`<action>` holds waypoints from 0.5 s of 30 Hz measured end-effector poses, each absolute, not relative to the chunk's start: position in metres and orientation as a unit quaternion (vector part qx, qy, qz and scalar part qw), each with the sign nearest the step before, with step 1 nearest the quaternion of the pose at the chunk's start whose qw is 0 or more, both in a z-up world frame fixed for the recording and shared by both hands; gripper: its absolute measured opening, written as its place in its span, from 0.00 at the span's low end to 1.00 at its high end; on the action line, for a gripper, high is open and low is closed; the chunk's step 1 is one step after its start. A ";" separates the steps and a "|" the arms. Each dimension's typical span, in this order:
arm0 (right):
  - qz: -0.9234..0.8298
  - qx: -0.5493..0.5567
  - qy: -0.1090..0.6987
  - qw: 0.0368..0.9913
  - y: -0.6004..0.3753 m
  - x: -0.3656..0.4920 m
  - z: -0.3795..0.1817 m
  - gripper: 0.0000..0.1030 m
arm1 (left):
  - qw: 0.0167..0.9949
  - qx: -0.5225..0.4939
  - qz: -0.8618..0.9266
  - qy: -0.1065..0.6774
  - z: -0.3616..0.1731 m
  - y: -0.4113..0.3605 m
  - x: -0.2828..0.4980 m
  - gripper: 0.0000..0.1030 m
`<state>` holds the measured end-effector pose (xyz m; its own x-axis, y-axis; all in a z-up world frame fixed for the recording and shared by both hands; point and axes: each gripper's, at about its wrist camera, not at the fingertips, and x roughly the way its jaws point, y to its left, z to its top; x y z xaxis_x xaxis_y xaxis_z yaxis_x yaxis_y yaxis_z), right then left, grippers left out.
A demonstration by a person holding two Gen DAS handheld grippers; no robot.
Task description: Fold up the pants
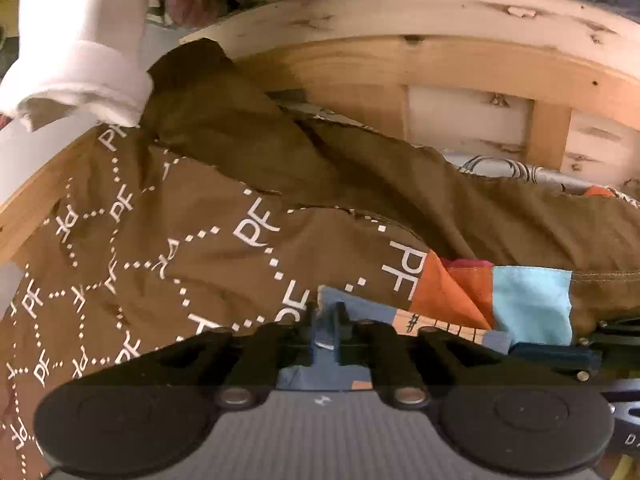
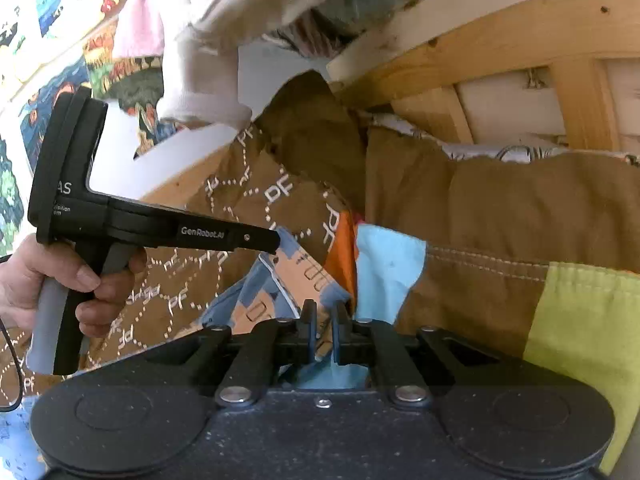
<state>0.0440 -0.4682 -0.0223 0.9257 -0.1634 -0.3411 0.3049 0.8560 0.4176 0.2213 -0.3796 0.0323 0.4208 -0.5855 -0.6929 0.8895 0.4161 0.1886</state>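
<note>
The pants (image 1: 360, 184) lie spread across the bed in front of a wooden bed frame (image 1: 440, 60), which runs behind them. The left gripper (image 1: 325, 326) and the right gripper (image 2: 323, 330) sit side by side at the pants' near edge, each with cloth between its fingers, the left one to the left of the right. A sleeve (image 2: 200, 92) hangs above the pants' far left corner.
</note>
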 end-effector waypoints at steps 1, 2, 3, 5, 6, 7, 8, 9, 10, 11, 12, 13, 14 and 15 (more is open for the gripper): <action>-0.126 0.230 0.145 0.954 -0.467 0.043 -0.021 0.17 | 0.802 0.269 -0.459 0.271 0.035 -0.374 0.222 0.30; -0.128 0.219 0.142 0.957 -0.465 0.041 -0.020 0.22 | 0.808 0.259 -0.456 0.268 0.037 -0.366 0.222 0.43; -0.132 0.205 0.138 0.960 -0.462 0.040 -0.018 0.32 | 0.817 0.246 -0.451 0.263 0.041 -0.356 0.222 0.51; -0.134 0.178 0.132 0.966 -0.456 0.041 -0.015 0.41 | 0.838 0.225 -0.428 0.254 0.046 -0.332 0.222 0.55; -0.134 0.163 0.131 0.969 -0.453 0.041 -0.014 0.45 | 0.846 0.220 -0.414 0.253 0.048 -0.318 0.222 0.55; -0.134 0.145 0.129 0.972 -0.448 0.042 -0.012 0.47 | 0.858 0.215 -0.393 0.252 0.048 -0.301 0.220 0.55; -0.131 0.132 0.128 0.974 -0.445 0.043 -0.011 0.47 | 0.868 0.209 -0.372 0.254 0.046 -0.285 0.218 0.55; -0.129 0.118 0.125 0.977 -0.441 0.044 -0.010 0.47 | 0.875 0.206 -0.354 0.257 0.043 -0.267 0.215 0.55; -0.126 0.104 0.123 0.979 -0.436 0.045 -0.009 0.47 | 0.881 0.207 -0.337 0.259 0.039 -0.249 0.211 0.55; -0.119 0.089 0.123 0.981 -0.431 0.046 -0.008 0.48 | 0.888 0.214 -0.314 0.258 0.034 -0.230 0.207 0.55; -0.113 0.079 0.125 0.983 -0.427 0.048 -0.007 0.50 | 0.893 0.229 -0.288 0.258 0.027 -0.214 0.204 0.55; -0.103 0.064 0.130 0.984 -0.421 0.051 -0.008 0.53 | 0.897 0.246 -0.260 0.260 0.020 -0.198 0.202 0.55; -0.094 0.053 0.135 0.985 -0.416 0.055 -0.008 0.54 | 0.899 0.259 -0.234 0.264 0.014 -0.182 0.202 0.55; -0.084 0.042 0.142 0.985 -0.410 0.058 -0.009 0.57 | 0.901 0.269 -0.208 0.271 0.008 -0.169 0.203 0.54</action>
<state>0.0584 -0.4102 -0.0095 0.9458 -0.1534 -0.2863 0.1772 0.9824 0.0588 0.2029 -0.1693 0.0083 0.7667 -0.2300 -0.5994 0.5207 0.7689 0.3711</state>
